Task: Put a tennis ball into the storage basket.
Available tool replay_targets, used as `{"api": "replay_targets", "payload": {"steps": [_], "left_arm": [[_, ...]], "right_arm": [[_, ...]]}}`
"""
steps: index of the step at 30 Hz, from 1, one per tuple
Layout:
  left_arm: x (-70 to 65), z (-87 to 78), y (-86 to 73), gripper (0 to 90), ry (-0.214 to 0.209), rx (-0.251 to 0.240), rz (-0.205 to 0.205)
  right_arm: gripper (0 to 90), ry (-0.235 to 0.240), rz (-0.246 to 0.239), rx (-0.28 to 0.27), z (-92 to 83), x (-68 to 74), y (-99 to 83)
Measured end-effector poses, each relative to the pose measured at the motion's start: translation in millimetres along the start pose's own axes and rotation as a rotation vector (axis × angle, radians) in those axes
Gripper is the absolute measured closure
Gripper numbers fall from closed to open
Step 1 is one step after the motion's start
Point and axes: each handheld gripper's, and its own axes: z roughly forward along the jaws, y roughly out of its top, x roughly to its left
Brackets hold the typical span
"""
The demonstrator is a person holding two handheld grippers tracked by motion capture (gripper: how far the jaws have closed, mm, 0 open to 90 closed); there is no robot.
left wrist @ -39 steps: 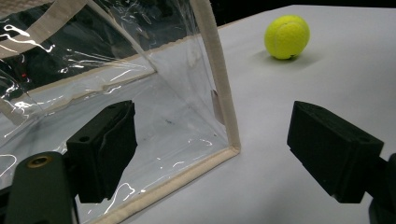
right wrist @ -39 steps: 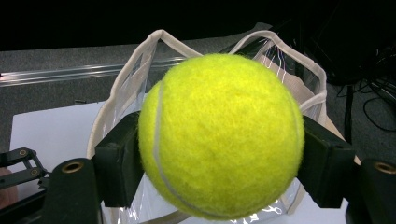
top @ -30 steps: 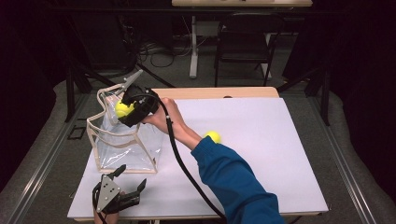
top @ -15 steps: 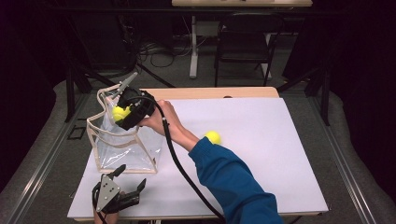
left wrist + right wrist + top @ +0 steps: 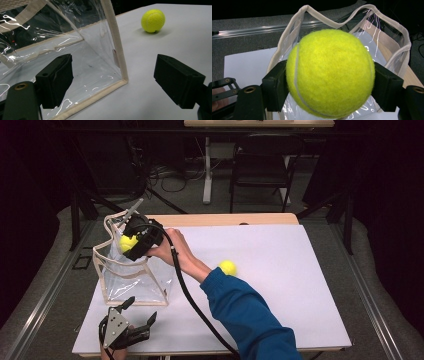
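1. The right gripper (image 5: 329,82) holds a fuzzy yellow tennis ball (image 5: 330,73) between its jaws, which have just been easing apart; the pads still touch it.
2. Since a second ago, the ball has sunk slightly over the clear plastic tote bag with cream trim (image 5: 131,285).
3. The left gripper (image 5: 120,82) stays put, jaws open on nothing.
4. The second yellow tennis ball (image 5: 228,267) lies at 3 o'clock of the bag.

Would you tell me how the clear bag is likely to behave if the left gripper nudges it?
The clear bag looks thin and creased, so its walls would probably buckle. With nothing visible inside, it likely slides or tips easily. Its fabric-edged rim sags unevenly, so the mouth may collapse as the held tennis ball goes in.
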Motion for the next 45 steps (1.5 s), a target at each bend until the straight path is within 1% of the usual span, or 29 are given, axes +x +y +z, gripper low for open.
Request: {"api": "replay_targets", "payload": {"steps": [2,3,4,6,7,8,9,11,12,13,15,16,18,20,24,25,27,30,31,33,35,37,39,40,41,42,43,45], "left_arm": [[0.5,0.1,-0.2,16.0,-0.002,0.004,0.0],[0.7,-0.1,-0.3,16.0,-0.002,0.004,0.0],[0.5,-0.3,-0.2,16.0,-0.001,0.0,-0.001],[0.2,-0.6,-0.1,16.0,-0.002,-0.001,0.0],[0.2,-0.6,-0.1,16.1,-0.003,-0.001,0.0],[0.4,-1.1,0.1,16.1,-0.004,-0.002,0.001],[0.4,-1.1,0.1,16.0,-0.004,-0.002,0.001],[0.6,-0.2,-0.2,16.0,-0.003,-0.002,-0.003],[0.8,0.3,-0.3,16.0,-0.005,0.002,-0.002],[0.9,0.4,-0.5,16.0,-0.006,0.003,-0.002],[0.9,0.5,-0.4,16.0,-0.004,0.002,-0.002],[0.9,0.5,-0.4,16.0,-0.004,0.002,-0.002],[0.7,0.6,-0.3,16.0,-0.005,0.005,0.001],[-0.3,0.1,0.1,16.0,0.003,-0.005,0.003],[-0.1,1.1,-0.2,16.1,-0.002,0.008,0.004],[-0.1,1.1,-0.2,16.1,-0.001,0.007,0.004],[-0.3,1.0,-0.2,16.0,0.003,0.004,0.001],[-0.7,1.1,0.1,16.1,0.001,0.003,0.004],[-0.8,0.9,0.3,16.0,0.0,0.002,0.009],[-0.8,1.2,0.1,16.0,0.001,0.002,0.004],[-0.4,1.1,-0.2,16.0,0.001,0.006,0.005],[-0.3,0.5,-0.1,16.0,0.002,0.002,0.005],[-0.6,0.5,0.0,16.0,0.003,0.002,0.006],[-0.7,0.7,0.0,16.0,0.002,0.002,0.006],[-0.8,1.0,0.0,16.0,0.001,0.002,0.006],[-1.0,1.2,0.4,16.0,0.002,0.003,0.01],[-1.0,1.2,0.4,16.0,0.002,0.003,0.01],[-1.0,1.4,0.4,16.0,0.003,0.006,0.011]], "right_arm": [[24.8,0.0,0.001,0.0,0.4,0.0,0.0],[22.1,0.001,0.006,0.007,1.8,-0.5,-0.2],[22.1,0.001,0.006,0.007,1.8,-0.5,-0.2],[13.8,0.0,0.02,-0.007,0.9,-1.1,-1.4],[10.8,0.002,0.024,-0.022,-1.1,-1.1,-2.8],[5.3,0.002,0.023,-0.047,-5.5,-1.6,-5.7],[5.3,0.002,0.023,-0.047,-5.5,-1.6,-5.7],[0.2,0.014,0.034,-0.067,-10.6,-4.7,-9.3],[0.0,0.025,0.044,-0.08,-14.2,-6.8,-11.2],[0.0,0.035,0.053,-0.107,-22.3,-10.8,-15.5],[0.0,0.038,0.058,-0.126,-29.9,-14.5,-20.2],[0.0,0.035,0.068,-0.138,-33.5,-16.1,-22.8],[0.0,0.037,0.073,-0.142,-36.4,-18.0,-25.7],[0.0,0.033,0.086,-0.142,-42.7,-21.8,-35.1],[0.0,0.031,0.094,-0.147,-50.1,-25.3,-48.6],[0.0,0.031,0.094,-0.147,-50.1,-25.3,-48.6],[0.0,0.027,0.104,-0.156,-55.1,-28.8,-57.1],[0.0,0.03,0.114,-0.161,-58.2,-30.8,-62.6],[0.0,0.02,0.114,-0.161,-61.5,-32.0,-68.0],[0.0,0.016,0.119,-0.165,-65.1,-33.2,-73.9],[0.0,0.017,0.121,-0.166,-66.4,-33.8,-76.9],[0.0,0.01,0.125,-0.165,-71.1,-34.3,-86.3],[0.0,0.008,0.126,-0.164,-72.6,-34.1,-89.9],[0.0,0.003,0.127,-0.162,-74.7,-32.8,-98.1],[0.0,0.003,0.127,-0.162,-74.7,-32.8,-98.1],[0.0,-0.002,0.123,-0.156,-75.9,-31.6,-104.2],[0.0,-0.002,0.123,-0.156,-75.9,-31.6,-104.2],[0.0,-0.006,0.121,-0.15,-77.7,-30.2,-111.0]]}}
